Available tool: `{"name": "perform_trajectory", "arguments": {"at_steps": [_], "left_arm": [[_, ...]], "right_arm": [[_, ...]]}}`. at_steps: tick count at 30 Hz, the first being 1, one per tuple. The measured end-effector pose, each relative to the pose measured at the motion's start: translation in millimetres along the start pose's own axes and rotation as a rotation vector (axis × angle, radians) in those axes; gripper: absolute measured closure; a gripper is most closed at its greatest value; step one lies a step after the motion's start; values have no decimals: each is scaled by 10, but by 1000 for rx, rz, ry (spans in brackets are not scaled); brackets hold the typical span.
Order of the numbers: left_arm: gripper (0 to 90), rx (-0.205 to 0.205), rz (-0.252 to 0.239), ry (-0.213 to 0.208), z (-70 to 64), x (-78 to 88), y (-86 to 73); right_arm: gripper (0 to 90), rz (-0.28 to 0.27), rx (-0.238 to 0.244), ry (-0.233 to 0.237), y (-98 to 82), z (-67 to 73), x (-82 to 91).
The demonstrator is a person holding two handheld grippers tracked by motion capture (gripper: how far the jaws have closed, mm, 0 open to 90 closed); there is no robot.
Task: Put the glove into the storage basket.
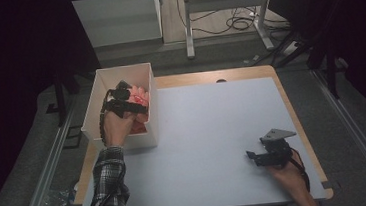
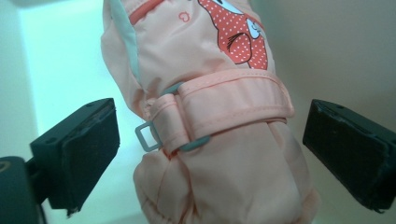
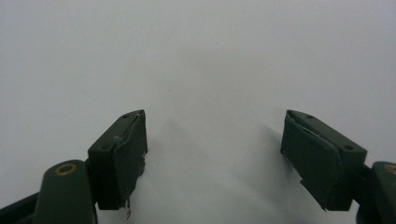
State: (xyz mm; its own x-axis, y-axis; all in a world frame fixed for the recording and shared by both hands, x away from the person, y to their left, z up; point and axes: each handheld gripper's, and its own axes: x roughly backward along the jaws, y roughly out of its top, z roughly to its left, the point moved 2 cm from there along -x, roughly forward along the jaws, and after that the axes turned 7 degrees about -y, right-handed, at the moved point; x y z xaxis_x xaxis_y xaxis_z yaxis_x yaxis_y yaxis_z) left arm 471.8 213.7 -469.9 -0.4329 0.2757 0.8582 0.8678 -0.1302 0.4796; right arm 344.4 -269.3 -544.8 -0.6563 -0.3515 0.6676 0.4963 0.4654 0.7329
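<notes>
While one mitten (image 2: 205, 112) fills one box (image 1: 93, 98), two grippers gape.

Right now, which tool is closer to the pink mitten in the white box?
Left. The left tool is down in the white box, jaws open on either side of the pink mitten. The right tool sits far across the table, open.

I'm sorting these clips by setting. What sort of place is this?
Likely a lab or recording workspace, not a home: a bare white table ringed by dark curtains, loose cables on the floor behind, and a white box holding a pink mitten.
</notes>
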Motion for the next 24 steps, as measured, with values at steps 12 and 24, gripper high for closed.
{"name": "perform_trajectory", "arguments": {"at_steps": [12,24], "left_arm": [[34,-16,-72,24,33,180,-55],[31,-62,-145,9,-15,360,-126]], "right_arm": [[230,0,0,0,0,0,0],[230,0,1,-1,0,1,1]]}}
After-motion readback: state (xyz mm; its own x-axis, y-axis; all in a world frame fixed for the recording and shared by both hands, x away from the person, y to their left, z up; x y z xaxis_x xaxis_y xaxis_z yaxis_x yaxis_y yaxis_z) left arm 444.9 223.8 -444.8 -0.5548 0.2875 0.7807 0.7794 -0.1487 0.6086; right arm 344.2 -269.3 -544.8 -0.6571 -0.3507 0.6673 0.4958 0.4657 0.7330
